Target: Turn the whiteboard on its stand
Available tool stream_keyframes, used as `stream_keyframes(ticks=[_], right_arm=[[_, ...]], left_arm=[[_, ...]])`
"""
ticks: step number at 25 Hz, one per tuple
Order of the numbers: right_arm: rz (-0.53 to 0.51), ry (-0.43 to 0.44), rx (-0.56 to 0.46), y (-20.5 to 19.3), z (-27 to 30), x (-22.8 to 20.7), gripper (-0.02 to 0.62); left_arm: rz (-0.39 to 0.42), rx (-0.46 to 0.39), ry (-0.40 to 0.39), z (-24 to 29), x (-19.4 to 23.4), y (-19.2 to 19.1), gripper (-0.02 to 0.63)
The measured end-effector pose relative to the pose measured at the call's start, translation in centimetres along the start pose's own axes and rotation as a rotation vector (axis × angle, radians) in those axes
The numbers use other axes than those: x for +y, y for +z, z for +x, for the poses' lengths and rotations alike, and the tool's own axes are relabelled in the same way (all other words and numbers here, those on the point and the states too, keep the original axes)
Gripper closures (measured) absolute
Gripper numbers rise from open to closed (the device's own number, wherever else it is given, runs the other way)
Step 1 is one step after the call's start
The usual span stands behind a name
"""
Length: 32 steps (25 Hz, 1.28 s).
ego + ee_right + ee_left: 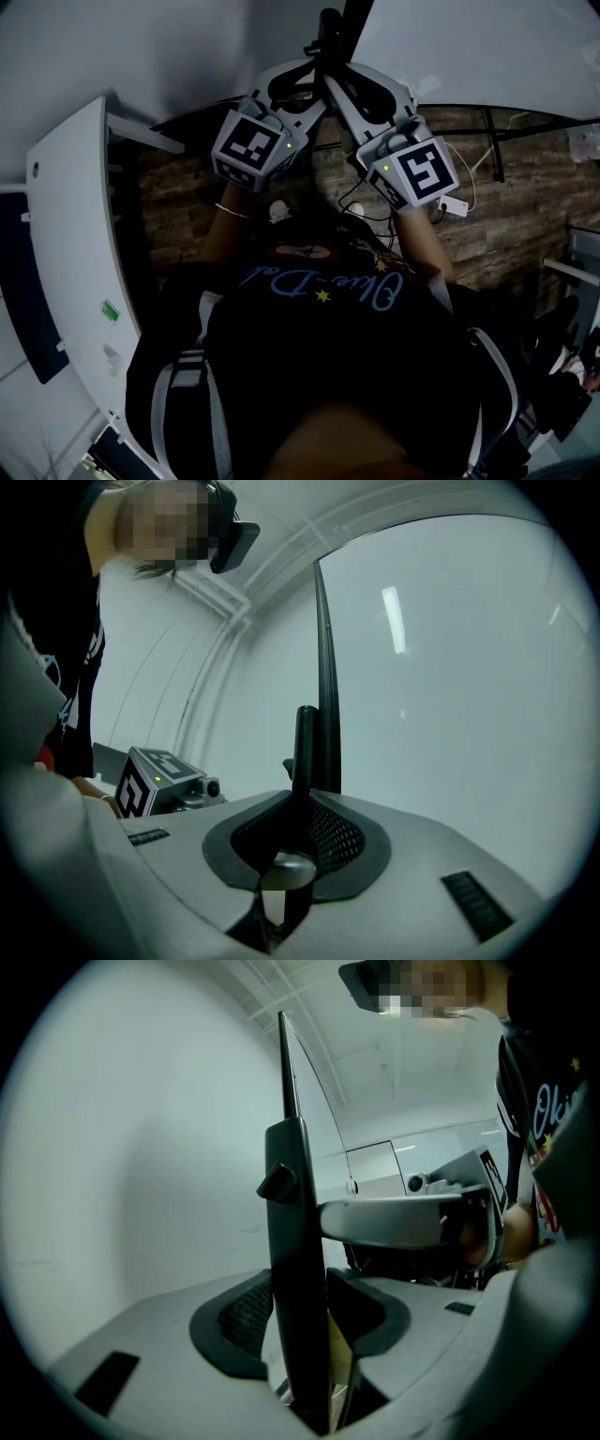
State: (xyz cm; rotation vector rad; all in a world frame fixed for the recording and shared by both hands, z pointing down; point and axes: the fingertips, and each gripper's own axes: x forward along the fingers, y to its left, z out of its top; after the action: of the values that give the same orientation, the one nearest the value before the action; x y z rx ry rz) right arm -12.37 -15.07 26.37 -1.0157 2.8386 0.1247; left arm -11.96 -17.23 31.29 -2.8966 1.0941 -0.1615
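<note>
In the head view both grippers reached forward and met at the stand's black post [329,37]. The left gripper [309,86] and the right gripper [339,86] were tip to tip. The whiteboard [469,52] rose just beyond the right gripper's tips. Below and behind the grippers lay the plank floor [525,206], loose cables [367,202] and the stand's black legs [492,141]. A white table [75,234] stood well out to the left gripper's side.

In the left gripper view the left gripper [309,1335] had its jaws apart around the post [295,1269]. Slim gaps showed on both sides, so it straddled the post and did not squeeze it. A locking knob [277,1182] sat on the post above the jaws. The whiteboard's thin edge [287,1068] ran up from there.

In the right gripper view the right gripper [295,846] appeared clamped on the post [305,752], which sat in its pads. The board's edge [325,667] was directly behind the post, and its glossy face [450,667] spread away to the right.

The step looked like taking hold before the swing. The next move probably needed the left jaws closed, or the knob freed. After that the board would want clear room, and the table might stand in its way
</note>
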Motion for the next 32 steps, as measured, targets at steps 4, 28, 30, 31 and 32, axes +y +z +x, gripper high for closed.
stream_keyframes(ticks=[4, 28, 30, 31, 32], right_arm=[[0.002, 0.003, 0.002, -0.1, 0.0, 0.0, 0.525], [0.043, 0.034, 0.000, -0.4, -0.4, 0.0, 0.546], [0.045, 0.038, 0.000, -0.4, -0.4, 0.1, 0.553], [0.046, 0.041, 0.000, -0.4, -0.5, 0.1, 0.559], [0.046, 0.044, 0.001, -0.4, -0.5, 0.2, 0.566]], left_arm=[[0.005, 0.004, 0.007, -0.1, 0.0, 0.0, 0.411], [-0.006, 0.018, 0.020, -2.1, -0.6, -0.4, 0.493], [-0.005, 0.019, 0.018, -2.2, -0.7, -0.4, 0.502], [-0.004, 0.020, 0.018, -2.3, -0.8, -0.4, 0.506], [-0.003, 0.021, 0.018, -2.4, -0.8, -0.4, 0.512]])
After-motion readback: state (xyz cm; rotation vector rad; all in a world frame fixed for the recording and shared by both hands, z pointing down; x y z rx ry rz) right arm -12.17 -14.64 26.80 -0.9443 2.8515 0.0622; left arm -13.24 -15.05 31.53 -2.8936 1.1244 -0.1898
